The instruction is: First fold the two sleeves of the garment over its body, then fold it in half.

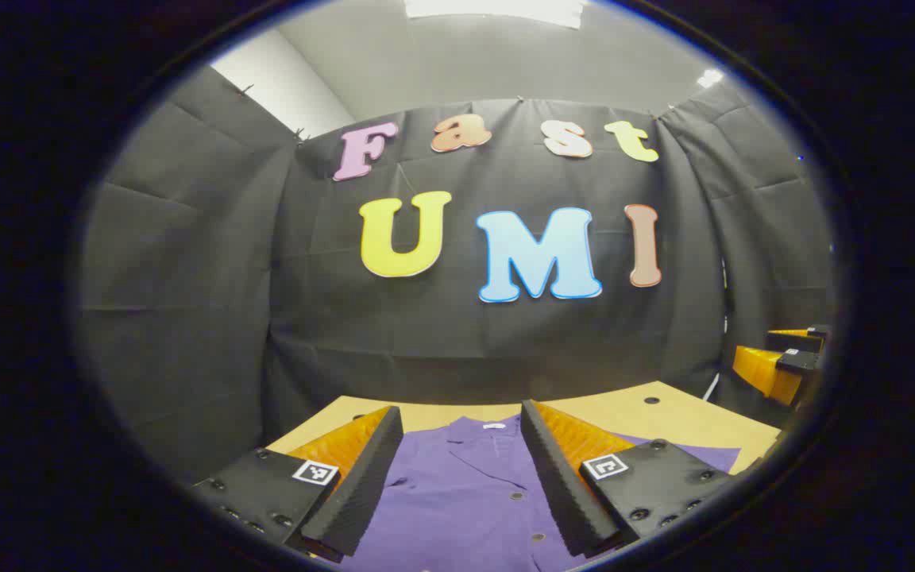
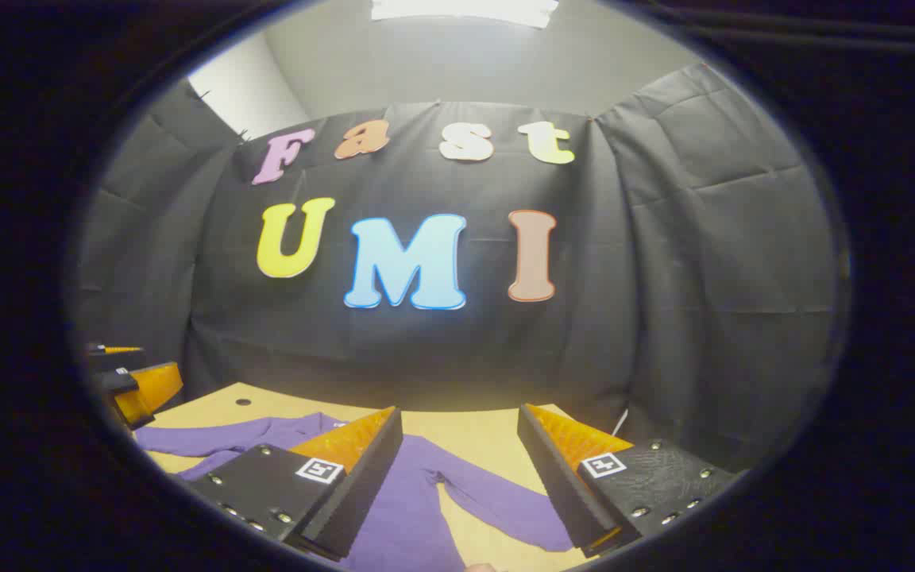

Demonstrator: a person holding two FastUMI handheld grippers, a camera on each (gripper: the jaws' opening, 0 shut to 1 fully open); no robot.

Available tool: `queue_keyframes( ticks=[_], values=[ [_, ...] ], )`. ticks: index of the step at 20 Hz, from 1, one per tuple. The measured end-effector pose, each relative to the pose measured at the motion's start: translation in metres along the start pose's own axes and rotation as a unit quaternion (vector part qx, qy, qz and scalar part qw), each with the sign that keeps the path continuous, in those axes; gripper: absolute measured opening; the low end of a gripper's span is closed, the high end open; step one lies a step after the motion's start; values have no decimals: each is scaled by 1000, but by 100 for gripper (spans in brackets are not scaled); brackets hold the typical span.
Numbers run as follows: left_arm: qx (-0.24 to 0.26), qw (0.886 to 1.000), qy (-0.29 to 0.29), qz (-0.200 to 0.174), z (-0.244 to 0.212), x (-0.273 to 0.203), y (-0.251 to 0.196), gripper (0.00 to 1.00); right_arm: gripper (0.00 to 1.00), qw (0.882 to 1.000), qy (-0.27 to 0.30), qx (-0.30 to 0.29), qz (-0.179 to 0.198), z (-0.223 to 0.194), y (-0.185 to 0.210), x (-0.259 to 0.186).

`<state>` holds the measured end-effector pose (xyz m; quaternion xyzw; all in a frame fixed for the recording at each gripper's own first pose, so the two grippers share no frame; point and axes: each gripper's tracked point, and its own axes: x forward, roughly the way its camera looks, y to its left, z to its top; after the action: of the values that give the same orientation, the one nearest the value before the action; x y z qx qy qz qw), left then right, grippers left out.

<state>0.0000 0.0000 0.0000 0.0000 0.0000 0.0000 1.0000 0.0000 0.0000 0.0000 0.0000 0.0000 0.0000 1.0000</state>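
Observation:
A purple button-front shirt (image 1: 461, 492) lies flat on the wooden table (image 1: 664, 413), collar toward the far wall. My left gripper (image 1: 461, 417) hangs open above the shirt's collar and placket, nothing between its fingers. In the right gripper view the shirt (image 2: 410, 508) spreads a long sleeve (image 2: 505, 504) out to the right and another part (image 2: 227, 435) to the left. My right gripper (image 2: 457, 415) hovers open over the shirt's side and that sleeve, holding nothing. The right gripper (image 1: 783, 361) also shows at the right edge of the left gripper view, and the left gripper (image 2: 128, 381) at the left edge of the right gripper view.
The wooden table (image 2: 457, 433) has small round holes (image 1: 651, 400) near its far edge. Black cloth walls close in the booth behind and at both sides. Bare tabletop lies beyond the shirt toward the wall.

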Motion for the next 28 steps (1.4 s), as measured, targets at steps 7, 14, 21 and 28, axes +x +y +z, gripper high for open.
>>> queue_keyframes(
  ticks=[7,14,21,28],
  values=[
    [-18,998,-2,52,7,25,49,99,93,999,2,-25,45,3,41,29],
    [-11,999,-11,31,29,62,63,99,93,999,43,-14,-7,-7,38,48],
    [-13,1000,-9,2,27,87,60,99,93,997,68,-21,-44,-24,29,57],
    [-9,1000,-5,-20,25,104,43,99,93,989,100,-16,-104,-49,-18,61]
  ],
)
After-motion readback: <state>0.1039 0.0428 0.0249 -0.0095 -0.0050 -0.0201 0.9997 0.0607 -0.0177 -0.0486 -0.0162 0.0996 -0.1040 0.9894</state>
